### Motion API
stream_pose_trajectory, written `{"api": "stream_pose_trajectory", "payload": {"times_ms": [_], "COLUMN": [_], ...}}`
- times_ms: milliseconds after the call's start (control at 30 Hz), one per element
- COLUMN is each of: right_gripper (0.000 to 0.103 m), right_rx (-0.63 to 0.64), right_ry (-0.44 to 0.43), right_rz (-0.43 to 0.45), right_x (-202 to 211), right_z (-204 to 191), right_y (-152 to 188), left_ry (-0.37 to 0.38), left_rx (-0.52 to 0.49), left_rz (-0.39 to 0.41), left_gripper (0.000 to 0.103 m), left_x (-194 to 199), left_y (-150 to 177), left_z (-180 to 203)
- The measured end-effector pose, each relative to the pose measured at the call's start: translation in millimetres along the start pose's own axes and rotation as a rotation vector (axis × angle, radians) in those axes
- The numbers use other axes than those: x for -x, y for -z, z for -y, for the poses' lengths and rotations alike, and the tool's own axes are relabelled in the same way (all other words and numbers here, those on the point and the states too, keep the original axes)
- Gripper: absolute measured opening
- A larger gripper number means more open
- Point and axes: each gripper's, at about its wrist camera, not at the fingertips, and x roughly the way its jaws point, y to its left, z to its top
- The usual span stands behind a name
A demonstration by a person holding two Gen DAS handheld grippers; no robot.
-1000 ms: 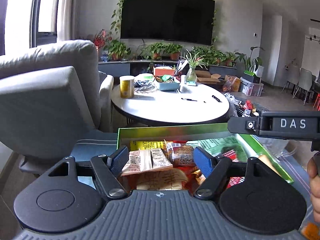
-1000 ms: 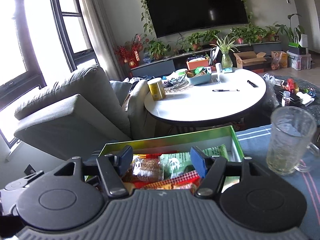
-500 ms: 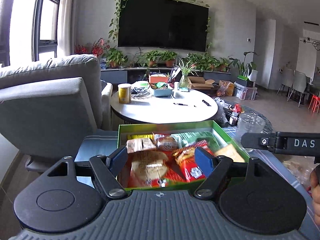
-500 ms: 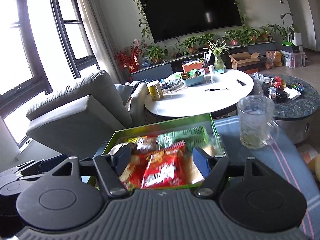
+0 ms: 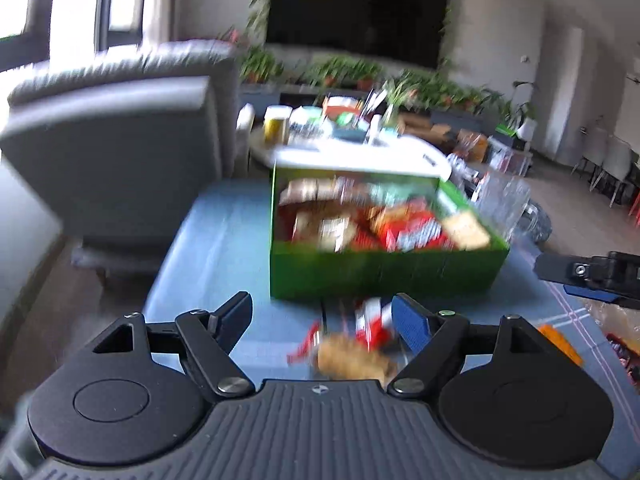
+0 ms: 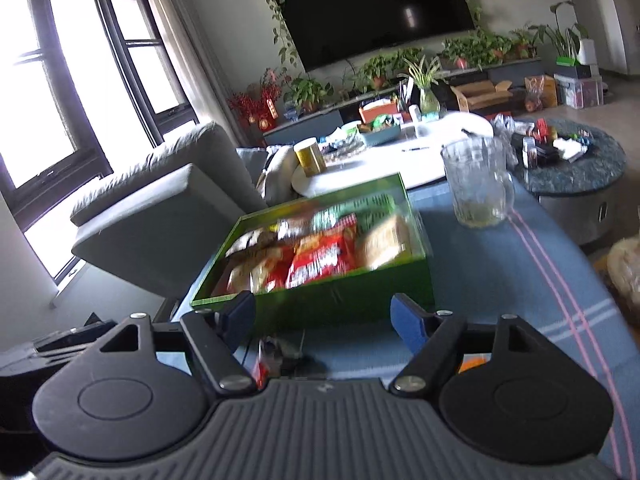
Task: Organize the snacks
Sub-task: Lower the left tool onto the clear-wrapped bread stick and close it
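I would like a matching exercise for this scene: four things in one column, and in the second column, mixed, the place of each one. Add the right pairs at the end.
Things
1. green box
2. glass mug
3. yellow can
4. loose snack packets

Places
A. on the white round table
B. on the blue cloth, to the right of the box, beyond it
C. on the blue cloth, before the box, between the open fingers of the left gripper
D. on the blue cloth, filled with snack packets

Pairs: 1-D, 2-B, 3-A, 4-C
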Motion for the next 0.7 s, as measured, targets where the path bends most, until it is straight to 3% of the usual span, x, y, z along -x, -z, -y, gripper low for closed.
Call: {"api": "stream_pose_trajectory", "payload": {"times_ms": [167, 700], "right_gripper": [0.060, 0.060], "right_rx": [-0.028, -0.046], "right_ry": [0.008, 0.036], "right_rz": [-0.032, -0.087], "right_x": [-2.7, -12.7], "right_z": [6.7, 33.0], "right_y": [10.4, 31.5], "left_ry": [0.022, -0.056], "left_rx": [0.068, 0.036], "left_rz": [-0.120, -0.237], "left_gripper": [0.074, 0.074], "left_x": [-22.1, -89.0], "left_y": [18.2, 22.8], "left_z": [7.4, 33.3]}}
